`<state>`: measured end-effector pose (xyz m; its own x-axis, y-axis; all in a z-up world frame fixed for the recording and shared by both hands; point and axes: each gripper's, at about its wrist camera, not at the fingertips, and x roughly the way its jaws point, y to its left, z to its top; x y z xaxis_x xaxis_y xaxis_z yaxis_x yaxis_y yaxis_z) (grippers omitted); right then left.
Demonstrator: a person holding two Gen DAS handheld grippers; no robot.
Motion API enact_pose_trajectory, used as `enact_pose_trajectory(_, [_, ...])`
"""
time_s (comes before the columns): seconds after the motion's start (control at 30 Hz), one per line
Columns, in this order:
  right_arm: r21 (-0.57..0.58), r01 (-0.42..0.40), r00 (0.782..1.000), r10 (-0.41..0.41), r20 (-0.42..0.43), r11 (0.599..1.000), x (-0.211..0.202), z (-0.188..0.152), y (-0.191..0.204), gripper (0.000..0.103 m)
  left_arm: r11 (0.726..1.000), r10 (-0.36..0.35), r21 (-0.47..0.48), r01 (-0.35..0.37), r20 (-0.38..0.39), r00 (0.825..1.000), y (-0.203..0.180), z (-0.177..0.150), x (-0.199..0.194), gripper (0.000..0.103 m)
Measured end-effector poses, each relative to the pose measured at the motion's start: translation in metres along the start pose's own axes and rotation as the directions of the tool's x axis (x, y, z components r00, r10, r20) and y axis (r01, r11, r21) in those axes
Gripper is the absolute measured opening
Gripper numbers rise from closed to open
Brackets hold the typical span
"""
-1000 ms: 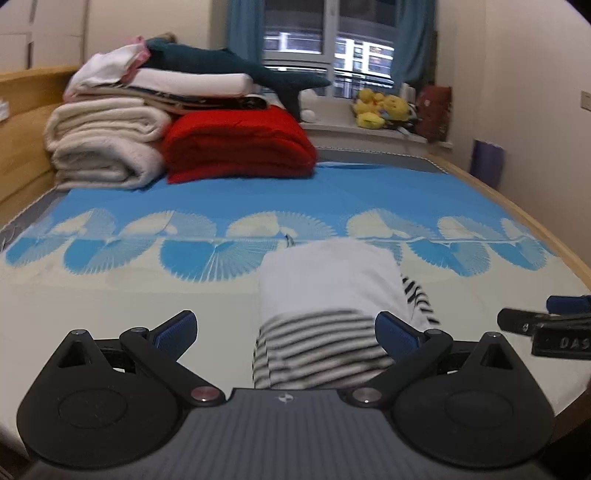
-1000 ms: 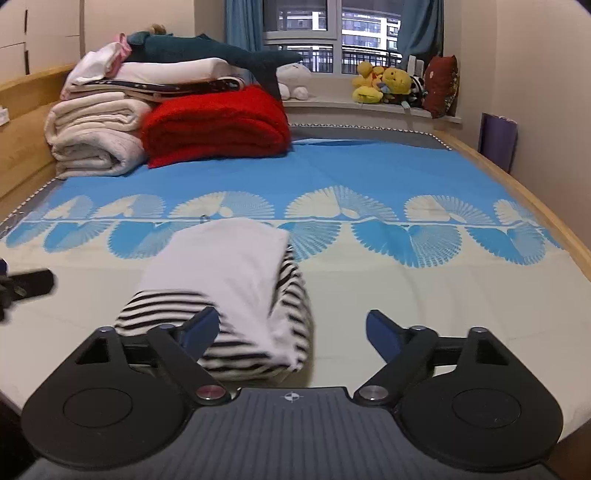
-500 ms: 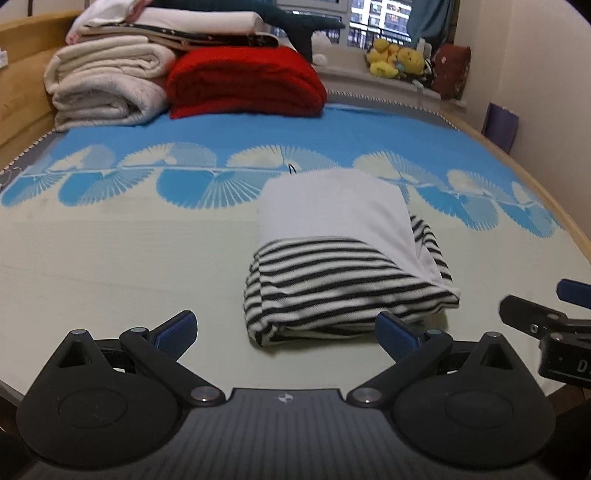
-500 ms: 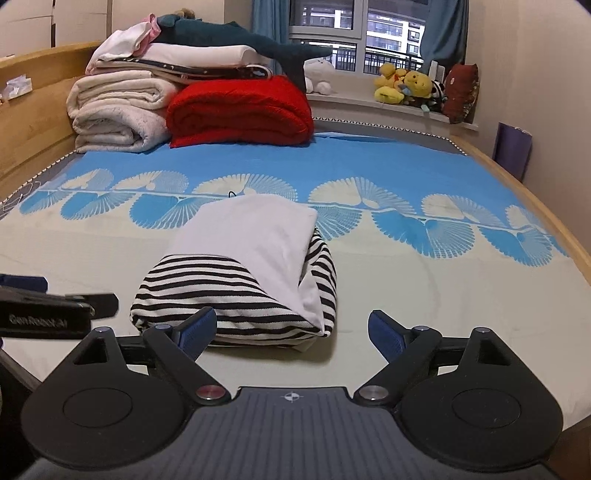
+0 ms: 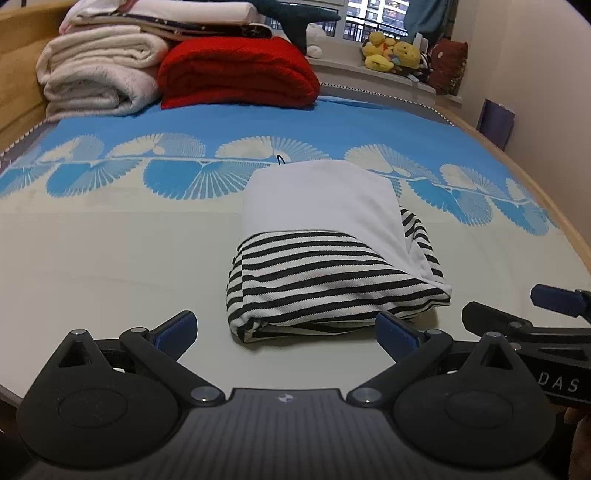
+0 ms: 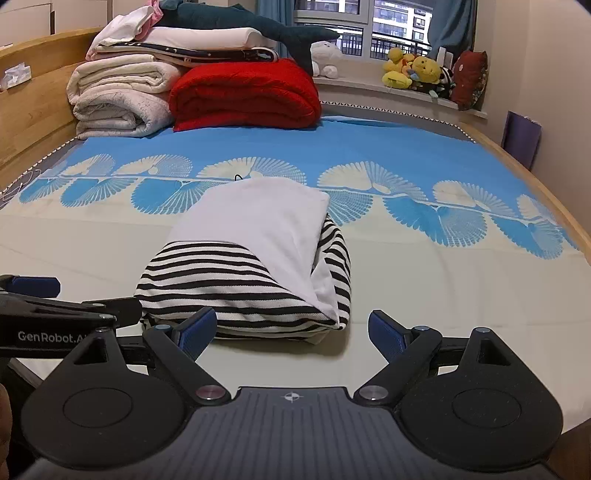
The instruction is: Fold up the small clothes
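A folded black-and-white striped garment with a plain white panel on top (image 5: 332,254) lies on the bed sheet (image 5: 110,266); it also shows in the right wrist view (image 6: 255,266). My left gripper (image 5: 286,330) is open and empty, just short of the garment's near edge. My right gripper (image 6: 291,330) is open and empty, near the garment's near right corner. The right gripper shows at the right edge of the left wrist view (image 5: 524,325), and the left gripper at the left edge of the right wrist view (image 6: 74,310).
Folded cream blankets (image 6: 118,99) and a red blanket (image 6: 243,96) are stacked at the far end, with a plush shark (image 6: 258,27) on top. Stuffed toys (image 6: 417,70) sit on the window sill. The bed's wooden rim (image 6: 535,192) runs along the right.
Both grippers have drawn back from the garment and tilted down, so it now lies farther ahead in full view. The garment lies still and folded. Both stay open.
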<state>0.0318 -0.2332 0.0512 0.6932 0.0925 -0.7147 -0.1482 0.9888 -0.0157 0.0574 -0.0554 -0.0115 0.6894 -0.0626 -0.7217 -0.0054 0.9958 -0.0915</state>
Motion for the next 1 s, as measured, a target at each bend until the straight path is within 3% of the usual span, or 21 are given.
enact_pose_trajectory(1.0, [0.011, -0.003, 1.0, 0.003, -0.014, 1.0, 0.0021, -0.0001, -0.0022, 0.09, 1.0, -0.001, -0.002, 0.001, -0.019, 1.0, -0.0033, -0.002, 0.0033, 0.102])
